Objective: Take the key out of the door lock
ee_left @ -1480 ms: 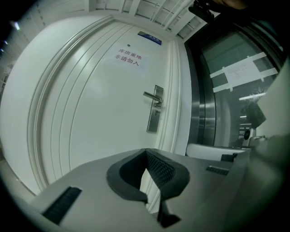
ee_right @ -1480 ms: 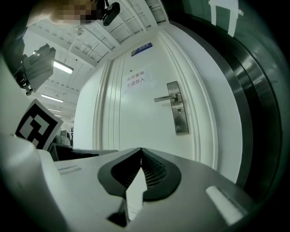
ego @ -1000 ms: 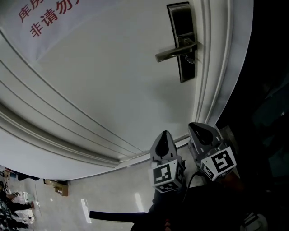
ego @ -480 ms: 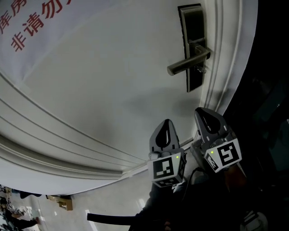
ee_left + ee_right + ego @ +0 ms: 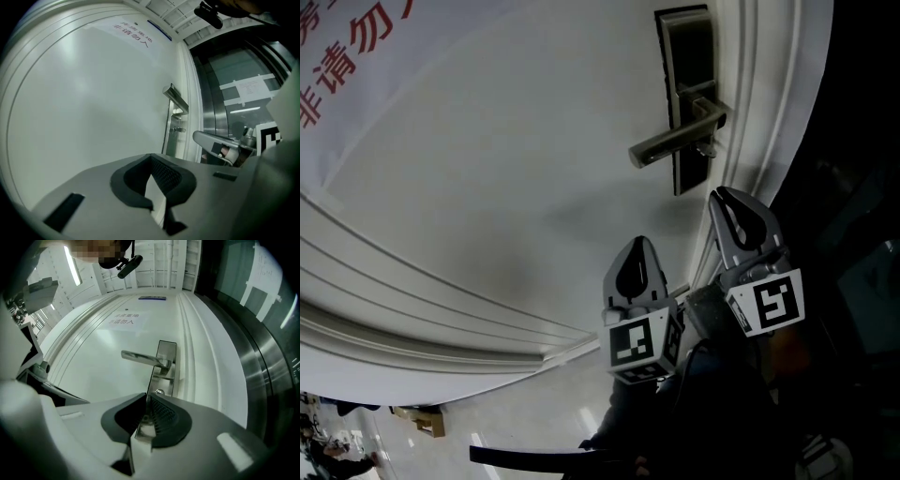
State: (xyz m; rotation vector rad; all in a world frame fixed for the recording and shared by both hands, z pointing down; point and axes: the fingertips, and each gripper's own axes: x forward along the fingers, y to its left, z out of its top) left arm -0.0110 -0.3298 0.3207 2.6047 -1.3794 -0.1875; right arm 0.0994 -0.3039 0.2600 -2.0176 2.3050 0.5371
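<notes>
White paper sign (image 5: 366,84) on the door (image 5: 534,187), up and left of the door handle (image 5: 670,145): red print, lower line reads 非请勿 then runs off frame, upper line cropped past reading; in both gripper views its print is too small to read.
</notes>
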